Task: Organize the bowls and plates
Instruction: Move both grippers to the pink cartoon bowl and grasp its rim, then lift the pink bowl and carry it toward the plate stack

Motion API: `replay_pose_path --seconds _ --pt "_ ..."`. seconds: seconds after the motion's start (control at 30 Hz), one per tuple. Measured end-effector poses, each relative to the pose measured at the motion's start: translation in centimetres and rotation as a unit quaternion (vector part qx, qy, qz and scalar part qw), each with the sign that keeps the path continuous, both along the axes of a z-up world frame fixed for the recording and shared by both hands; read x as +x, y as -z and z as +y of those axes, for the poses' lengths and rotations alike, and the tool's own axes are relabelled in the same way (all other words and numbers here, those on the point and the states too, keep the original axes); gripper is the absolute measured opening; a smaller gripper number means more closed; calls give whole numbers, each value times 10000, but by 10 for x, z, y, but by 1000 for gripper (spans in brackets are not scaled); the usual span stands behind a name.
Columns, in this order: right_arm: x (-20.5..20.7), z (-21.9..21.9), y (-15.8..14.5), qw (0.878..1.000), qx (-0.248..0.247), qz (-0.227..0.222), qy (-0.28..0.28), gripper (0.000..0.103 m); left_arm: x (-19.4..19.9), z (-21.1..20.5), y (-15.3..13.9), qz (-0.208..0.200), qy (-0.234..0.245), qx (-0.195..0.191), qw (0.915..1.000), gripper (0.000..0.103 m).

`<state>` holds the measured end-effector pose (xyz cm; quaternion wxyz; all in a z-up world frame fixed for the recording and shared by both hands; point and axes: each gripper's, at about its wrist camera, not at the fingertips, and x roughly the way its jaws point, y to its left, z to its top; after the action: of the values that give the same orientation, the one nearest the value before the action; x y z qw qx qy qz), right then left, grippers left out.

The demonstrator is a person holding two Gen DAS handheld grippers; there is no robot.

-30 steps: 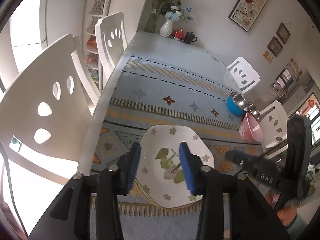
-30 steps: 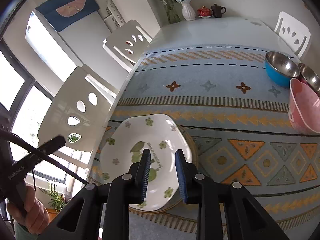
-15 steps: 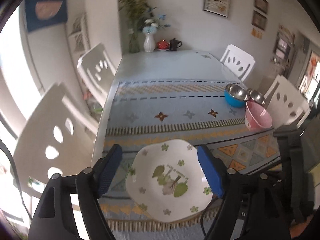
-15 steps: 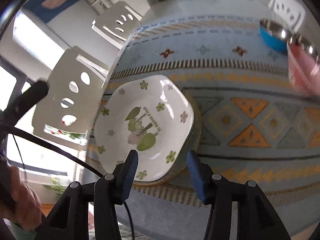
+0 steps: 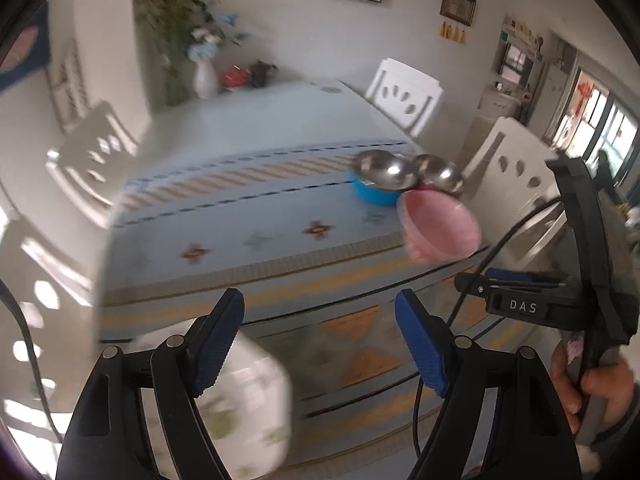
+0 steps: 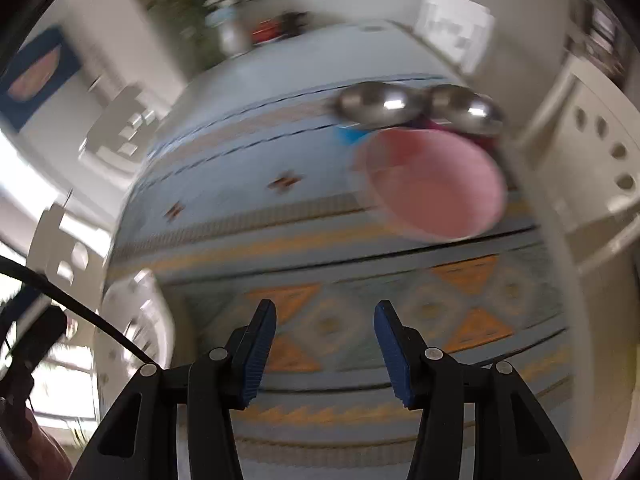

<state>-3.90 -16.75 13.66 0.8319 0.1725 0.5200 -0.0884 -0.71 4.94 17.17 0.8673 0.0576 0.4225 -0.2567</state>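
While both tongs, left (image 5: 318,344) and right (image 6: 324,350), hang spread and empty, we spot the pink bowl (image 6: 432,184) ahead and right on the surface (image 6: 248,208), nearer our right tongs.

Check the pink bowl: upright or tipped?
Tipped. The pink bowl leans on its side, its open mouth facing the cameras, rim against the blue bowl behind it. It looks empty, though motion blur hides detail.
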Motion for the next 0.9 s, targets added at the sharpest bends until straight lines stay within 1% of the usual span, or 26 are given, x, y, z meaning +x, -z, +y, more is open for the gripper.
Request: replay_pose_path --seconds 0.1,0.13,0.17,0.23,0.33,0.4,0.47,0.6,0.63,0.7,0.77,0.8,0.83,0.9 --pt "0 -45 0 9997 93 25 246 49 24 -40 15 421 -94 -226 9988 75" --pt "1 -67 3 9992 180 31 360 49 33 -54 22 589 -113 -282 9978 75" --pt "3 -77 5 9989 234 45 411 50 43 -68 30 740 -149 -322 9966 74" --pt "11 -110 16 9976 435 126 514 50 57 -92 42 927 -171 -416 9947 71" --pt "27 -139 32 9956 744 264 514 50 76 -124 63 1239 -258 -524 9906 67" --pt "41 -153 45 9930 996 410 475 50 87 -136 77 1447 -353 -567 9872 64" --pt "58 -162 58 9905 1230 526 316 50 94 -145 93 1665 -471 -576 9832 60" --pt "72 -165 68 9908 1246 528 57 50 106 -157 113 1964 -669 -617 9763 48" --pt "77 -165 72 9909 1222 572 -10 50 106 -159 116 1978 -697 -588 9760 41" --pt "83 -164 78 9896 1294 622 -107 50 107 -163 121 2009 -732 -510 9755 33" --pt "88 -165 85 9887 1340 653 -159 50 107 -166 124 1988 -760 -502 9758 33" --pt "89 -165 86 9893 1318 606 -179 50 106 -168 126 1992 -764 -502 9757 30" --pt "90 -167 85 9898 1298 547 -212 50 107 -170 128 2030 -751 -506 9750 24" --pt "90 -167 84 9910 1211 468 -322 49 108 -175 132 2079 -729 -527 9740 16"
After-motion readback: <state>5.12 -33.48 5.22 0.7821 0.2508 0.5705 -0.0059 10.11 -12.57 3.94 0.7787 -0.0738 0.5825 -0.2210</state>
